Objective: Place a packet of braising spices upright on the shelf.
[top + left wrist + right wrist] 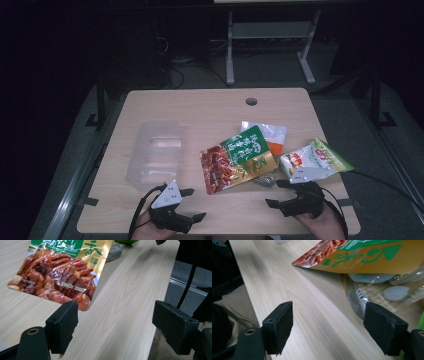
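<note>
Right gripper (pixel 328 331) seen with jaws spread wide, nothing held between them, bare wooden table (pixel 294 300) below, gold-and-green snack pouch (pixel 367 258) laid flat ahead, clear packet (pixel 382 292) tucked partly beneath it, near the right jaw.

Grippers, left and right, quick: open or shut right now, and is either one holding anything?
Left gripper: open, holding nothing, over bare table.
Right gripper: open, holding nothing, near the clear packet.
</note>
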The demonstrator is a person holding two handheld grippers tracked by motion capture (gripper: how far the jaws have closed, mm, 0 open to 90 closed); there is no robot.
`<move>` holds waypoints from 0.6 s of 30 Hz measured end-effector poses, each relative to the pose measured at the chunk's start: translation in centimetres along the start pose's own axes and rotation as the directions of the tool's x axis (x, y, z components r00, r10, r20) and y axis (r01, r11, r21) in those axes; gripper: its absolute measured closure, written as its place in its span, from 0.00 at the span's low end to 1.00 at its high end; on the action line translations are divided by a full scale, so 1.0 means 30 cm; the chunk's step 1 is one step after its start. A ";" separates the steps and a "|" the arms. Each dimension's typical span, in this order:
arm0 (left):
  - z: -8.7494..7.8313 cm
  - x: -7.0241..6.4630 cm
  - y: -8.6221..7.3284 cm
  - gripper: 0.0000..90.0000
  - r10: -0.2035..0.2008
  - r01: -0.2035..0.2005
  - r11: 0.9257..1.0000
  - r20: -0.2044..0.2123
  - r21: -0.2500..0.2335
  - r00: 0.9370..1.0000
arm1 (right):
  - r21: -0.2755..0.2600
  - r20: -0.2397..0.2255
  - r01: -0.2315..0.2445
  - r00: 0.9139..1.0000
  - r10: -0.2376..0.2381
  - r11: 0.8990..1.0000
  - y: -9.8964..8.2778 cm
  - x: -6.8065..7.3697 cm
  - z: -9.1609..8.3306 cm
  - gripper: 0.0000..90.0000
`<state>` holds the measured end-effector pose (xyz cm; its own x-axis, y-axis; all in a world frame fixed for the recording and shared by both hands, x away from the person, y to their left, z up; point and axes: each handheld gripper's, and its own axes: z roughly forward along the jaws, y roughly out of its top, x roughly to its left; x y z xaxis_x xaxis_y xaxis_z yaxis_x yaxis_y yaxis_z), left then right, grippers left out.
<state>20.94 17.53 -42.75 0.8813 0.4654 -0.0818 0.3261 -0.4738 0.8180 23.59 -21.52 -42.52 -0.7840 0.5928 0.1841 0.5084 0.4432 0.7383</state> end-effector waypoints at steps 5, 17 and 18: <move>0.007 -0.003 0.003 0.23 0.004 -0.004 1.000 0.000 0.003 1.000 | -0.011 0.007 -0.038 0.999 0.038 0.999 0.009 -0.026 0.012 0.26; -0.001 -0.005 0.007 0.24 0.010 -0.010 1.000 -0.008 -0.004 1.000 | 0.000 0.033 -0.120 0.992 0.119 0.993 0.066 -0.084 0.060 0.32; -0.002 -0.005 0.007 0.24 0.010 -0.010 1.000 -0.009 -0.005 1.000 | -0.013 0.028 -0.115 0.993 0.115 0.993 0.074 -0.090 0.068 0.34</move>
<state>20.85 17.40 -42.52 0.8813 0.4676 -0.0683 0.3154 -0.4744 0.8219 27.56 -20.77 -42.69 -0.7096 0.6589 0.2495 0.5906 0.3631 0.7207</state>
